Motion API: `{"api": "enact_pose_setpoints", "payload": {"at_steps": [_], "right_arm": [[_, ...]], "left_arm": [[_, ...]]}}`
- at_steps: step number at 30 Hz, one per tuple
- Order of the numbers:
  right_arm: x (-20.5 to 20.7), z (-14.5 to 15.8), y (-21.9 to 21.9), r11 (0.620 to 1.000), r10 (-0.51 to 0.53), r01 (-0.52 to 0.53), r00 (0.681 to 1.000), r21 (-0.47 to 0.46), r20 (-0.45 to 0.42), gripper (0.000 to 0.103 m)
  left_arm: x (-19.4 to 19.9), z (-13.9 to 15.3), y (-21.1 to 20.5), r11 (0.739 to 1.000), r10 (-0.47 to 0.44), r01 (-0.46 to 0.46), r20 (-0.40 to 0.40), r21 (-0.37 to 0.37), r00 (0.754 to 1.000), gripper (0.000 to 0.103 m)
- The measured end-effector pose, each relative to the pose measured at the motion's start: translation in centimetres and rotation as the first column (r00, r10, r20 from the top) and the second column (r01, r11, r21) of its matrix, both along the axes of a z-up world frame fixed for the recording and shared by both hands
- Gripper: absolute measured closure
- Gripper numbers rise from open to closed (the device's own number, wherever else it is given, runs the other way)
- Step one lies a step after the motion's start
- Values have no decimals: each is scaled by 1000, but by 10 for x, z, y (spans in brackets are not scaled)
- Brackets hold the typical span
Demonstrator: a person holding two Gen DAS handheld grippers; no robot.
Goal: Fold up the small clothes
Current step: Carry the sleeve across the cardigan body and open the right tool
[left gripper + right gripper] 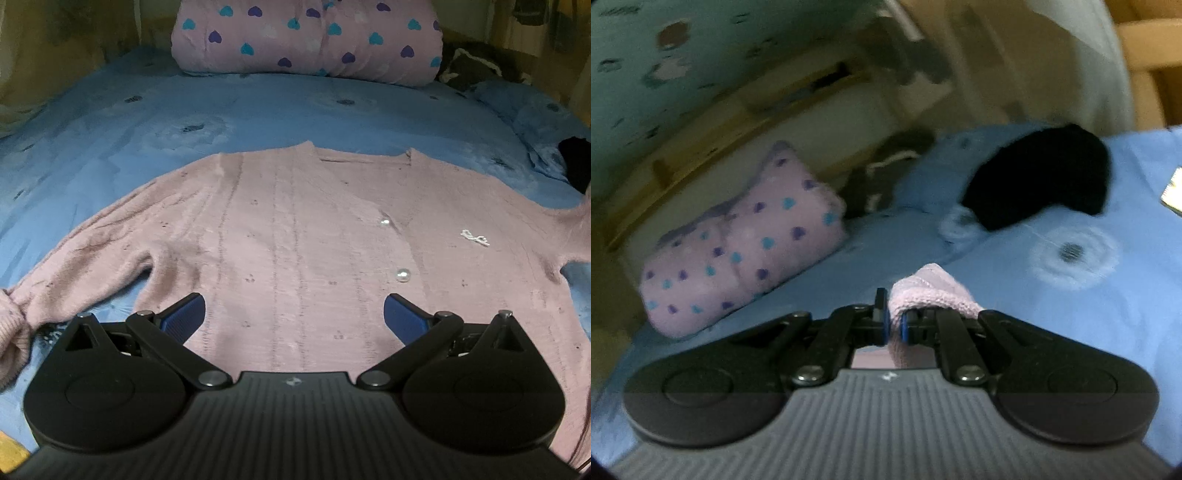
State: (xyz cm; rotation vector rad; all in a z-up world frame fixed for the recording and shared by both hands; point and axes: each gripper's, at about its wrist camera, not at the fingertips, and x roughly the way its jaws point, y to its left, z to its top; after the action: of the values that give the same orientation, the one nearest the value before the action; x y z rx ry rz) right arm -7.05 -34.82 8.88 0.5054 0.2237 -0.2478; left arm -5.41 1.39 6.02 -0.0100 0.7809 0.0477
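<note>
Blue bedsheet (110, 122) covers the bed and serves as the folding surface. Cardigan (295, 229) lies flat near the front edge, front side up, sleeves spread outward, which exposes each sleeve for an inward fold. Left hand-held gripper (293, 310) hovers over the hem with jaws spread wide, holding nothing, probably ready to pin or take the body. Right hand-held gripper (894, 325) is pressed together on a pink knitted cuff (923, 291), raised off the sheet, likely to carry that sleeve across the body. Heart-print pillow (306, 37) rests beyond, well apart.
</note>
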Motion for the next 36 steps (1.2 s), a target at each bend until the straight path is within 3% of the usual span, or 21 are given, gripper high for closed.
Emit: {"api": "enact_pose_setpoints", "payload": {"at_steps": [5, 12, 16, 23, 27, 30, 32, 35, 36], "right_arm": [[14, 21, 39, 989, 137, -135, 990, -58, 38, 93], [39, 24, 117, 933, 349, -344, 937, -105, 33, 93], [54, 3, 161, 884, 445, -447, 894, -136, -49, 93], [69, -59, 220, 789, 557, -598, 793, -141, -245, 93], [76, -76, 233, 763, 586, -639, 749, -102, -308, 92], [77, -79, 232, 760, 594, -646, 734, -70, -328, 91], [78, -79, 230, 766, 595, -642, 728, -35, -342, 82], [70, -76, 227, 736, 647, -676, 690, 28, -324, 33], [65, -74, 228, 728, 657, -685, 683, 31, -321, 29]], "left_arm": [[1, 1, 14, 1000, 26, -26, -3, 14, 1000, 0], [5, 0, 36, 995, 82, -82, 3, 61, 997, 0], [7, -1, 46, 992, 103, -104, 11, 74, 995, 0], [10, -7, 56, 989, 126, -126, -3, 78, 992, 0], [12, -11, 58, 988, 133, -131, -10, 76, 991, 0], [11, -12, 57, 989, 131, -130, -14, 73, 991, 0], [11, -12, 56, 990, 128, -127, -9, 67, 992, 0], [10, -11, 54, 990, 123, -122, -5, 65, 992, 0], [9, -10, 53, 990, 124, -124, -3, 64, 992, 0]]}}
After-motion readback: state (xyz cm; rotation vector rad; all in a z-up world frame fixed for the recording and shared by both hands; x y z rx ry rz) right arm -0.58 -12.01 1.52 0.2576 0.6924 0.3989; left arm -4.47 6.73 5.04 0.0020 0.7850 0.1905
